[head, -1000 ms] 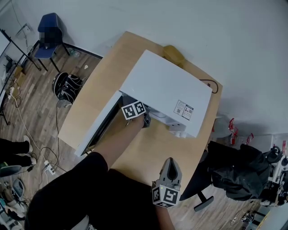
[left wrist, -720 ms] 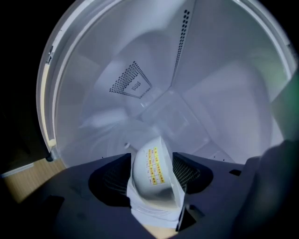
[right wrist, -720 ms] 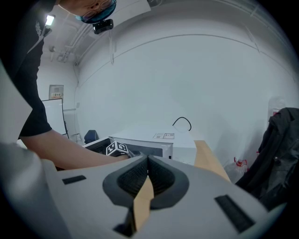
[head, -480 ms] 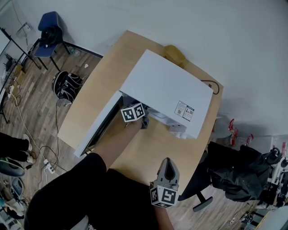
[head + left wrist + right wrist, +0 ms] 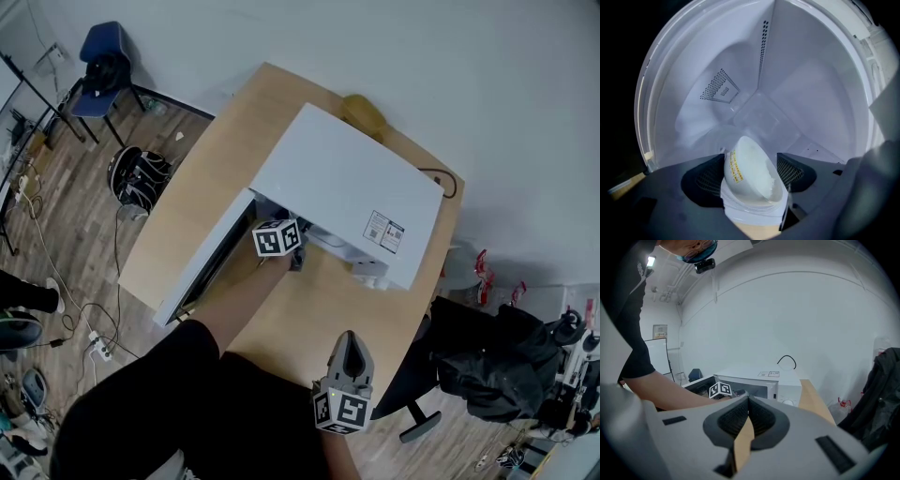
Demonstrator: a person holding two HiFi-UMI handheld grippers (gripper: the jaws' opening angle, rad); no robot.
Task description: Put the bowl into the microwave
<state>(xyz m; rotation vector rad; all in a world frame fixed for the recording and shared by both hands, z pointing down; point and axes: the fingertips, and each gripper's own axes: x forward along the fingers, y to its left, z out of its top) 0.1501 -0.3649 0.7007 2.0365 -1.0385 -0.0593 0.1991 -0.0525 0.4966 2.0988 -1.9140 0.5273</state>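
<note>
The bowl [image 5: 750,173] is small, white and round, with a strip of yellow labels down its outer side; it is tipped steeply, its mouth turned to the right and toward the camera; it sits low at the front of the microwave's cavity, between the jaws of the left gripper [image 5: 751,157], which have just been opening. The microwave [image 5: 347,192] is a white box standing on a light wooden table [image 5: 225,141]; its door [image 5: 202,272] hangs wide open at the left; the inner walls [image 5: 811,93] are white, with perforated vent patches.
</note>
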